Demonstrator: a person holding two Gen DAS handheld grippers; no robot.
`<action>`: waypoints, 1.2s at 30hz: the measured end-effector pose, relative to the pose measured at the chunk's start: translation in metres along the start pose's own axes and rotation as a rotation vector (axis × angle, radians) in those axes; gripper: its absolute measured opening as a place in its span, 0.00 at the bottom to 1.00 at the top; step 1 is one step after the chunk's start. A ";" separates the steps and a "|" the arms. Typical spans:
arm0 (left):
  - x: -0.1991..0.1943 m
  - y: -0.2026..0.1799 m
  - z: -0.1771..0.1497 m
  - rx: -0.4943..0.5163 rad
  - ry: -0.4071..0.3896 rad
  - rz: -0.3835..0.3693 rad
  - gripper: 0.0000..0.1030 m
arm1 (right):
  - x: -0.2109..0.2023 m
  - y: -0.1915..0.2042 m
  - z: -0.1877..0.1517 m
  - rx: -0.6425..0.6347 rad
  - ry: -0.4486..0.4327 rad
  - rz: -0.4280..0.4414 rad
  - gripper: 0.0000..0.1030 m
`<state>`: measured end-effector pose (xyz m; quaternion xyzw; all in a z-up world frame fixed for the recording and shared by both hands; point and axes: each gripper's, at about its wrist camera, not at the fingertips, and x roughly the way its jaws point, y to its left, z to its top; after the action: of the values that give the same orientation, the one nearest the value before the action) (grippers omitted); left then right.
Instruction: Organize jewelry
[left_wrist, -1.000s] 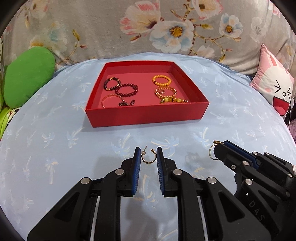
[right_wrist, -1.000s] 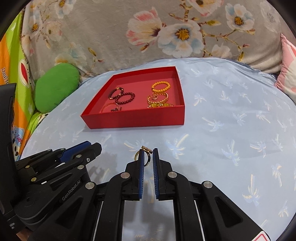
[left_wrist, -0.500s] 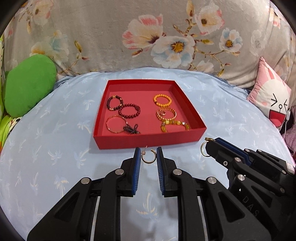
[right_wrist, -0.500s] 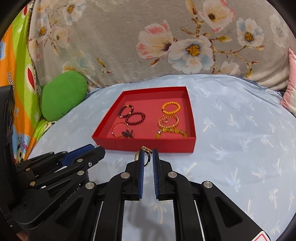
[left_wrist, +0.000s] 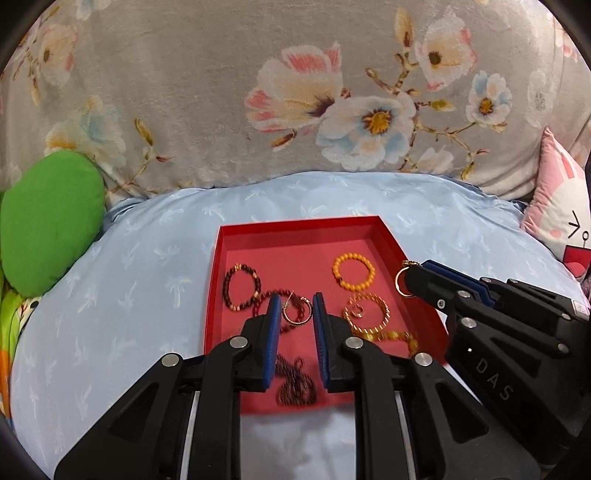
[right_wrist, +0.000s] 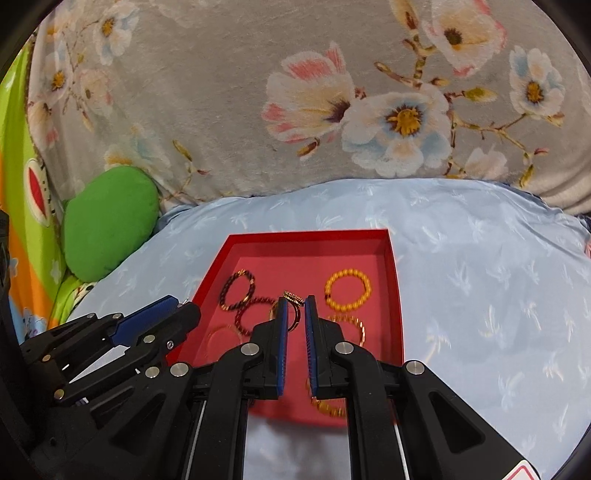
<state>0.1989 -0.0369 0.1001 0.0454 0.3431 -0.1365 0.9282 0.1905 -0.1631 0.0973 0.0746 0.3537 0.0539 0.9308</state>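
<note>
Both grippers have advanced from the blue cloth to hover over the red tray (left_wrist: 388, 240). Nearest, the left gripper (left_wrist: 295, 308) pinches a gold hoop earring (left_wrist: 296, 314), and the right gripper (right_wrist: 294, 312) clamps a gold ring (right_wrist: 291, 314). Beyond them an orange bead bracelet (left_wrist: 353, 271) lies in the tray's far right; a green cushion (left_wrist: 50, 221) sits farther left.

bare far strip of red tray (left_wrist: 306, 242); bracelets (left_wrist: 352, 273) crowd nearer floor
</note>
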 end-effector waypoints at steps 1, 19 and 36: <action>0.010 0.002 0.005 0.002 0.005 0.005 0.17 | 0.010 -0.001 0.006 0.001 0.006 -0.006 0.09; 0.094 0.015 0.022 -0.008 0.074 0.029 0.17 | 0.094 -0.018 0.023 0.007 0.084 -0.047 0.09; 0.078 0.011 0.014 -0.007 0.064 0.059 0.29 | 0.073 -0.019 0.016 0.026 0.059 -0.080 0.31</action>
<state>0.2678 -0.0461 0.0601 0.0565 0.3718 -0.1065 0.9204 0.2560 -0.1719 0.0584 0.0710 0.3844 0.0144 0.9203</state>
